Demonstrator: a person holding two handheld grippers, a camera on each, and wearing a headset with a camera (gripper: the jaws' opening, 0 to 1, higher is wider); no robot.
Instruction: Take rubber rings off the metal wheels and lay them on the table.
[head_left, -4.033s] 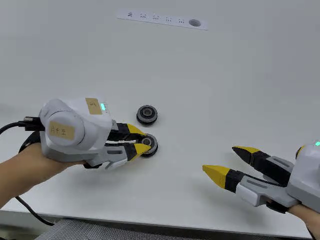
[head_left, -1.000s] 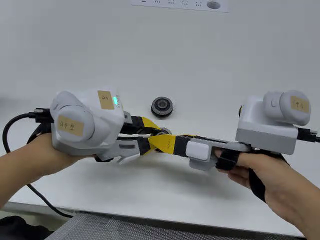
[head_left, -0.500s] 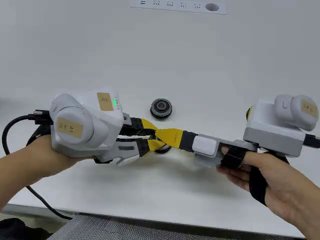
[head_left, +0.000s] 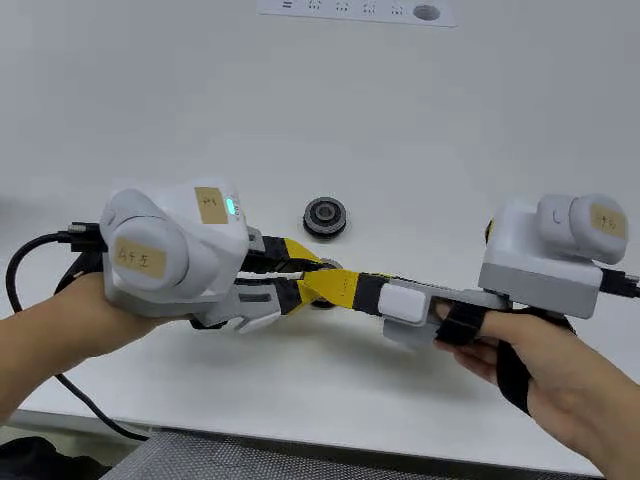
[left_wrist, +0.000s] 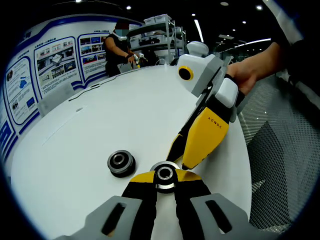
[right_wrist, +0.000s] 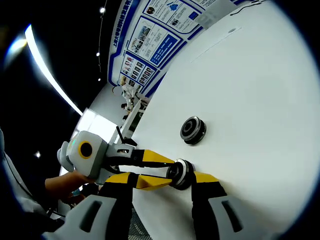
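My left gripper (head_left: 303, 275) is shut on a metal wheel (left_wrist: 165, 176) with a black rubber ring, holding it just above the white table (head_left: 420, 130). My right gripper (head_left: 320, 284) reaches in from the right. In the right gripper view its yellow fingertips (right_wrist: 204, 177) press against both sides of that wheel's (right_wrist: 181, 173) rim. The right gripper's jaws (left_wrist: 200, 142) also show in the left gripper view, meeting the wheel's edge from above right. A second wheel (head_left: 325, 216) with its ring on lies flat on the table just beyond.
A white power strip (head_left: 360, 10) lies at the table's far edge. A black cable (head_left: 25, 260) trails from the left gripper over the near edge. In the left gripper view, posters (left_wrist: 55, 60) line the wall and a person (left_wrist: 120, 45) stands at the back.
The right gripper came in from the lower right and closed on the wheel that the left gripper holds. In the last half second it rolled slightly, its body rising.
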